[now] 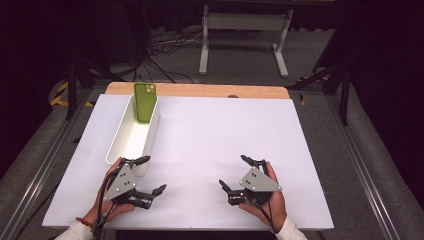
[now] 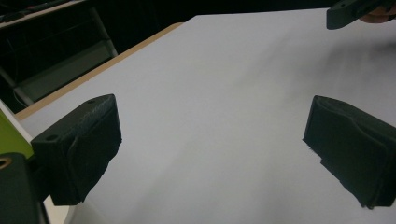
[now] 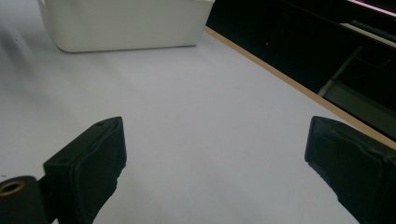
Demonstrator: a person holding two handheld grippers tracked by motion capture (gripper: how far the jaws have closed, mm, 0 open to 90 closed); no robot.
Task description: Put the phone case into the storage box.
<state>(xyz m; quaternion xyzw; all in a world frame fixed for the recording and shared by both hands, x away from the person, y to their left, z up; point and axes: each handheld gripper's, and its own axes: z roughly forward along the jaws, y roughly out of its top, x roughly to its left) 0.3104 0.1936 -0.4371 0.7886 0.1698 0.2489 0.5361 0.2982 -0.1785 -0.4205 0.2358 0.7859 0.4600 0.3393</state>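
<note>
A green phone stands upright in the far end of a long white bin at the table's left. My left gripper rests low on the white table, beside the bin's near end, open with nothing between its jaws. My right gripper sits at the front right, also open with nothing held. In the left gripper view the gripper faces bare white table, with a sliver of the green phone at the left edge. The right gripper looks toward the white bin.
A wooden strip runs along the table's far edge. Beyond it are a white metal stand and cables on the dark floor. A jaw of the other gripper shows at the top right of the left gripper view.
</note>
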